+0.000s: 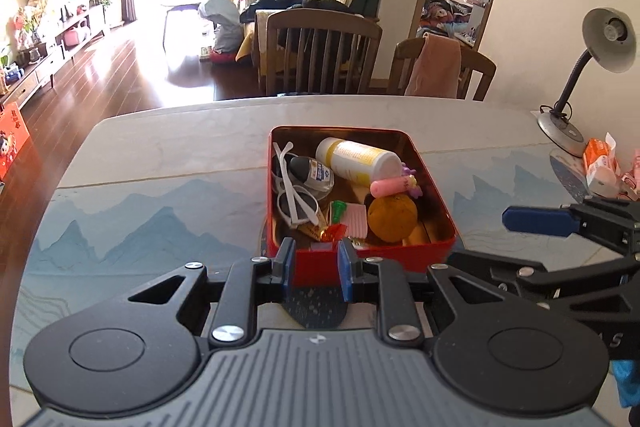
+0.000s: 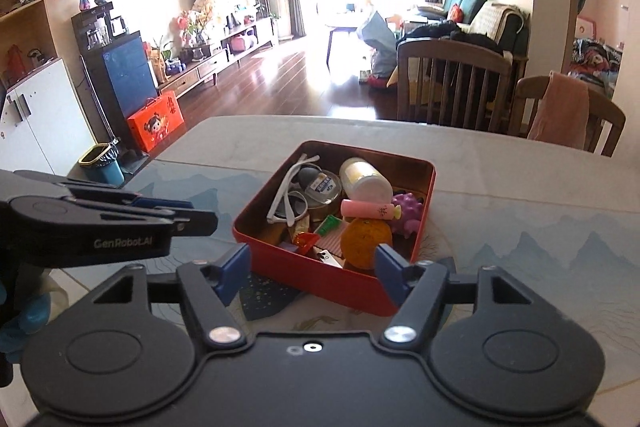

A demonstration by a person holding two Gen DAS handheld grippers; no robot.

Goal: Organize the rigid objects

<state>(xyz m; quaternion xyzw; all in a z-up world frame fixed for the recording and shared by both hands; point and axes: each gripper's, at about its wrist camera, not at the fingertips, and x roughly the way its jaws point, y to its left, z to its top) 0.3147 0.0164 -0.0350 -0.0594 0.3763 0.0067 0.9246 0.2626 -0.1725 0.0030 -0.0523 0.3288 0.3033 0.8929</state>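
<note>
Before the red tin (image 2: 320, 279), both tools apart, seemingly empty: left (image 1: 315, 267), right (image 2: 312, 271).

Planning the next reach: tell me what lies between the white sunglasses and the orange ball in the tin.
In the right wrist view, between the white sunglasses and orange ball in the red tin lie a green piece and pink ridged block.

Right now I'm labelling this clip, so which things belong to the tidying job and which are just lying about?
Job:
red tin
white sunglasses
yellow-and-white bottle
pink tube
orange ball
left gripper, right gripper, both open and empty

Lying about:
desk lamp
orange packet
wooden chairs
</note>
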